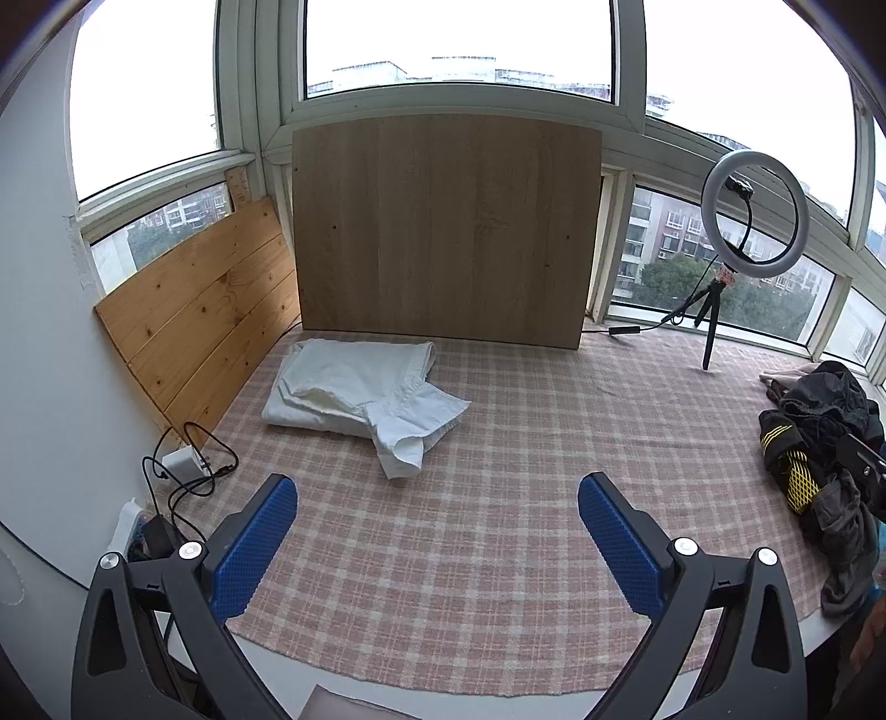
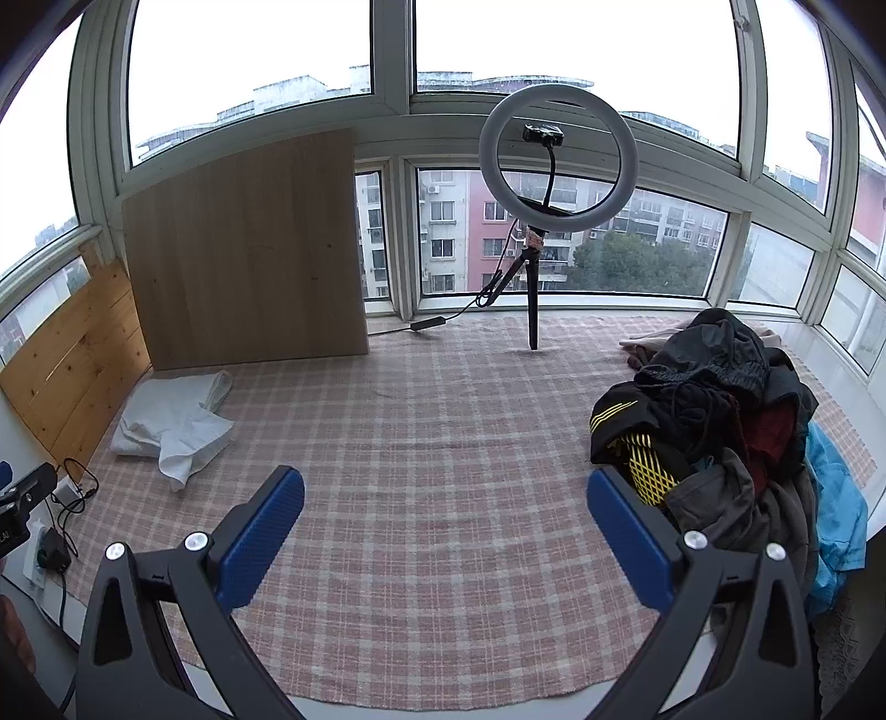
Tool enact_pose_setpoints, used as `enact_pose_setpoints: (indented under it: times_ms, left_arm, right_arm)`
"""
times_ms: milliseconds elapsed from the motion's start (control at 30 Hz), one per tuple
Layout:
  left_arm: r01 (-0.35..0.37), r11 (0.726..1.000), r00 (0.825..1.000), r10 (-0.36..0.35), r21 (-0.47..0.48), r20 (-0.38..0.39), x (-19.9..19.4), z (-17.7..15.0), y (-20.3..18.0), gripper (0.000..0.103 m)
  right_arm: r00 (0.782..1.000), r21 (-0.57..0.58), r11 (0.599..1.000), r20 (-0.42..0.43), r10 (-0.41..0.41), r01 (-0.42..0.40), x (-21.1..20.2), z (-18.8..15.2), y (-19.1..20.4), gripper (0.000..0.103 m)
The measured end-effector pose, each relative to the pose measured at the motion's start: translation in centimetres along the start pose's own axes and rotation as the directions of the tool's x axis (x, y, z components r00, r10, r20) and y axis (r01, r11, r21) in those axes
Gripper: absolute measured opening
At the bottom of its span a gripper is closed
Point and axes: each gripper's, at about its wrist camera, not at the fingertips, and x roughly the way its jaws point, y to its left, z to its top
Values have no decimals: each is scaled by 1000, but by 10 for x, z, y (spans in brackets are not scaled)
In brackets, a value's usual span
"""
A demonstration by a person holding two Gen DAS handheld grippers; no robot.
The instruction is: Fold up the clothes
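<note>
Left wrist view: bay windows (image 1: pixel 459 50) enclose a platform covered by a pink plaid cloth (image 1: pixel 498 526); a pale wood panel (image 1: pixel 443 227) stands upright against the glass, with a slatted pine board (image 1: pixel 205 315) leaning on the wall to its left; a folded white garment (image 1: pixel 365 399) lies on the cloth just in front of the panel, one corner trailing toward the camera; a white charger with black cables (image 1: pixel 185 462) sits at the cloth's left edge; a ring light on a tripod (image 1: pixel 747 221) stands far right; a pile of dark clothes (image 1: pixel 819 443) occupies the right edge; the left gripper (image 1: pixel 437 526) hangs over bare cloth, blue pads spread wide, holding nothing.

Right wrist view: the same plaid cloth (image 2: pixel 443 443) fills the centre; the ring light (image 2: pixel 556 155) stands straight ahead by the window; the white garment (image 2: pixel 177 421) lies far left near the panel (image 2: pixel 243 255); the clothes pile (image 2: pixel 714 421), black, yellow-striped, grey and blue, sits just beside the right finger; the right gripper (image 2: pixel 446 531) is spread wide and empty.
</note>
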Motion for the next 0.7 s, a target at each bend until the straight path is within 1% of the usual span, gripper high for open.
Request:
enact_pose_setpoints:
  times_ms: [200,233,367,400,533,633,700]
  left_arm:
    - [18,999,998,-16,44,-56,10,-3,-5,102]
    - [22,998,998,-18,51,-66,11,-3,-6,102]
    - [36,996,994,-27,80,-103,17,-5,-9,102]
    - [42,995,993,-32,86,-110,19,-5,-11,102]
    - [82,991,990,-70,104,-119,24,-3,-20,102]
    - [109,985,988,-93,131,-123,27,-4,-32,102]
    - [139,979,984,-120,150,-130,26,-5,-42,102]
  right_arm:
    - [999,1,999,28,-36,36,-7,-8,3,103]
    - [999,-1,999,-1,-52,52,-1,-5,5,103]
    - [997,10,997,-6,-74,74,-4,-10,5,103]
    - [996,20,996,-8,-88,88,1,-15,6,103]
    - [991,34,990,-22,-134,134,-1,-20,1,103]
    - [987,54,985,-18,-162,162,-9,-26,-10,103]
    - [984,72,981,-24,-179,180,-12,-29,-18,103]
